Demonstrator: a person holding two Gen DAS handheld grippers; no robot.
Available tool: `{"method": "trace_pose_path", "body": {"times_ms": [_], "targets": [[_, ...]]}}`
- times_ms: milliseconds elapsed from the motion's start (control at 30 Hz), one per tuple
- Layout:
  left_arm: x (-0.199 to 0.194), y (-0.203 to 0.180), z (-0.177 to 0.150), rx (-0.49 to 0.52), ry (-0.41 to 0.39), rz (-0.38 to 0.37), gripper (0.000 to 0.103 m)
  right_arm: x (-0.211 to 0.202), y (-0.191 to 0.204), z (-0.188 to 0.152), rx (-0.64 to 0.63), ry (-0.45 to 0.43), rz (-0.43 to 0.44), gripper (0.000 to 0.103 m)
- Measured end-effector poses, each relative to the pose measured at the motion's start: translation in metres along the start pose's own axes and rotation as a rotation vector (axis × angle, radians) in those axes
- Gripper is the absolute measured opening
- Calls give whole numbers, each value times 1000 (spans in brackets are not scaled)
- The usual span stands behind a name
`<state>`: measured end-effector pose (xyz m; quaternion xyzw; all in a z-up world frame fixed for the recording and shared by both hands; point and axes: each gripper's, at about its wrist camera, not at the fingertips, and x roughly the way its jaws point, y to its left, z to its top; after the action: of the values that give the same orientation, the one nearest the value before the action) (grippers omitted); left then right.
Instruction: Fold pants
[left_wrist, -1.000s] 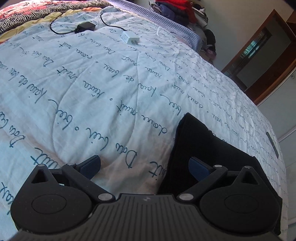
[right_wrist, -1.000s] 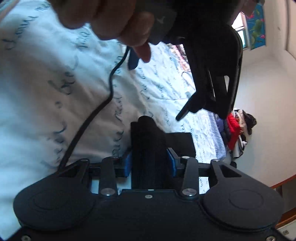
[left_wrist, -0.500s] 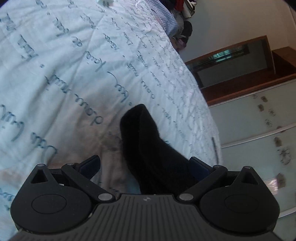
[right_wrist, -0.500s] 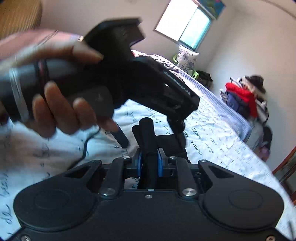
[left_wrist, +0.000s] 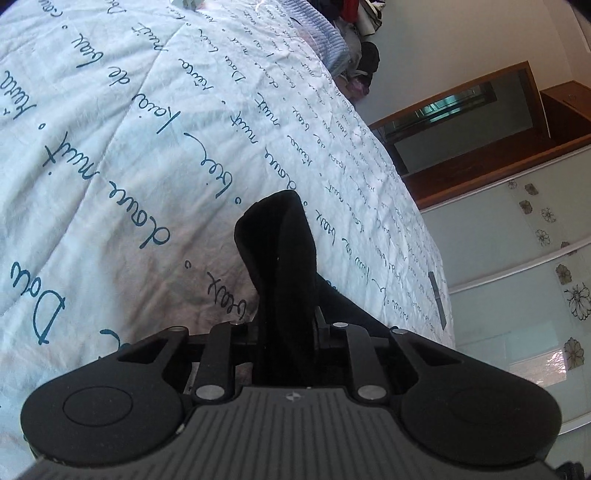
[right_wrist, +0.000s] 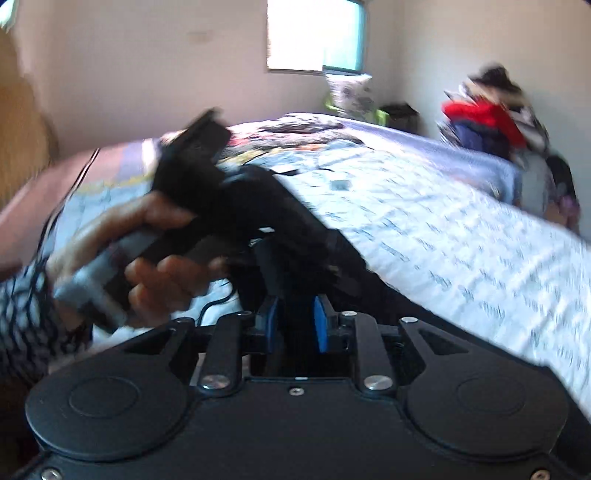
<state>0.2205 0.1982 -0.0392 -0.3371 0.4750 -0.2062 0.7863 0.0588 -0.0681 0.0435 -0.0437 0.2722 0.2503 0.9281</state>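
now the left gripper (left_wrist: 286, 328) is seen clamped on a bunched fold of the black pants (left_wrist: 280, 258), where its fingers were spread wide half a second ago. the right gripper (right_wrist: 295, 325) is kept pinched on the pants (right_wrist: 295, 236) too, blue fingers (right_wrist: 320, 328) pressed against cloth. the fabric is held lifted over the bed (left_wrist: 110, 147); the right view is blurred.

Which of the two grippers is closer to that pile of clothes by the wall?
Left, probably. The left gripper, clamping the pants, is farther along the bed toward the clothes pile; the right gripper, also clamped, sits behind it.
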Motion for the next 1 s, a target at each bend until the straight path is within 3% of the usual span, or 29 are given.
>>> {"method": "trace_pose_path", "body": {"times_ms": [33,67,133,167,200,300,333,433,533,600,800,1000], "targets": [[-3,-6,-3,22,-14,19,20,8,-3,-2,-5,14,-44,20],[-6,-13,-6,50,-31,34,20,11,-6,-2,17,22,-33,21],[-12,-26,-12,104,-64,62,20,3,-24,-2,211,-24,186,21],[-14,-29,-13,118,-69,68,20,-3,-31,-2,280,-55,256,21],[-14,-30,-13,117,-68,76,20,-8,-33,-2,293,-81,258,21],[-19,-39,-18,112,-71,93,20,-5,-23,-4,123,-50,5,22],[-23,-46,-22,127,-82,93,20,0,-24,-6,105,-29,-25,22],[-32,-74,-40,178,-99,60,20,4,-34,-12,191,-37,77,22],[-37,-105,-60,257,-156,119,20,-11,-46,-14,227,-92,85,22],[-42,-123,-71,283,-170,116,20,-27,-49,-16,234,-129,89,22],[-44,-180,-102,341,-146,25,21,-91,-75,-31,268,-239,48,22],[-16,-245,-142,418,-91,-42,21,-151,-108,-57,328,-328,-35,22]]}}
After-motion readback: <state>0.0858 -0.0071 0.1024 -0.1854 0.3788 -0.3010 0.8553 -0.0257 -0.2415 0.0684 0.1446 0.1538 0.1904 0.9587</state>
